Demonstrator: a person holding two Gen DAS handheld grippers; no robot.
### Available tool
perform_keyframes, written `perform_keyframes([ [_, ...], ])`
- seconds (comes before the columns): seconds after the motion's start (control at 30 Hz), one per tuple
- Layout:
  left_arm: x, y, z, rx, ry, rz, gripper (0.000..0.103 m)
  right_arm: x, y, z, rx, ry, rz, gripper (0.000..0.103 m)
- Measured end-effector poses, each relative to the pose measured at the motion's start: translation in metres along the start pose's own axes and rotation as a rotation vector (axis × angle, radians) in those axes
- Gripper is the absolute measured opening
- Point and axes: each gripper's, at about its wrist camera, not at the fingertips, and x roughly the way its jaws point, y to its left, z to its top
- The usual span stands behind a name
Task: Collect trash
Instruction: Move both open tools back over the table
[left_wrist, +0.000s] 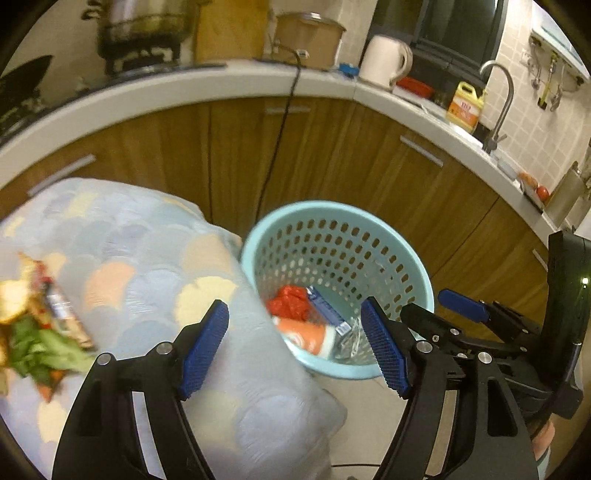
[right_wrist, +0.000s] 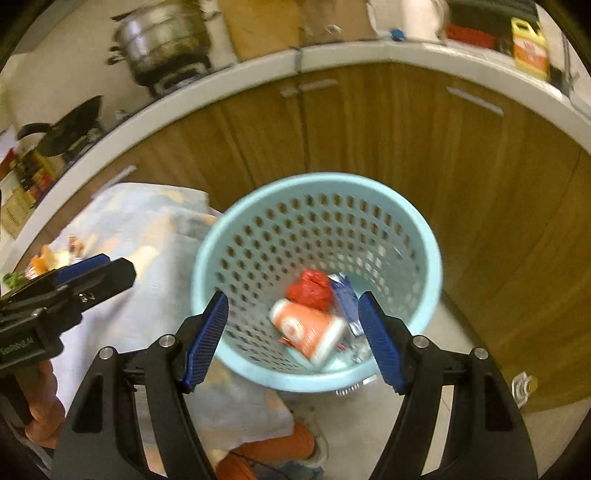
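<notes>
1. Pale-blue plastic, perforated all round: the basket (right_wrist: 317, 236) stands on the floor against the wooden cabinets, touching the edge of the patterned cloth (left_wrist: 147, 258).
2. Inside it lie a red crumpled bag (right_wrist: 310, 290), an orange-and-white cup (right_wrist: 306, 328) and a blue carton (right_wrist: 345, 299).
3. The cup lies on its side; its long axis seems to run from about 10 o'clock to 4 o'clock in the right wrist view, though blur hides which end is the mouth.
4. Right gripper (right_wrist: 291, 339) hovers over the basket mouth, jaws wide apart with nothing between them.
5. Left gripper (left_wrist: 295, 350) is at the basket's near rim, over the cloth edge, also empty; its jaws are spread and holding nothing.
6. Step in hand, as I judge it: a drop-off looks complete.
7. Scraps remain on the cloth: peel, greens and a wrapper (left_wrist: 44, 325), at about 9 o'clock in the left wrist view.
8. Next move calls for swinging the left gripper there and closing on one piece.
</notes>
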Motion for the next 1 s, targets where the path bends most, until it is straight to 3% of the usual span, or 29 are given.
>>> perform_keyframes([
  [0.27,-0.077,0.036,-0.013,-0.057,-0.142,0.081,0.072,-0.030,0.063,0.004,-0.125,-0.092,0.106,0.069],
  [0.57,-0.164,0.107,-0.054,-0.173,-0.304,0.253,0.074,-0.049,0.137,0.001,-0.249,-0.188,0.204,0.067],
  [0.77,-0.187,0.169,-0.091,-0.275,-0.285,0.400,0.074,-0.034,0.186,0.001,-0.308,-0.166,0.270,0.052],
  [1.0,-0.178,0.220,-0.106,-0.324,-0.203,0.418,0.072,-0.005,0.233,-0.011,-0.403,-0.119,0.325,0.037],
])
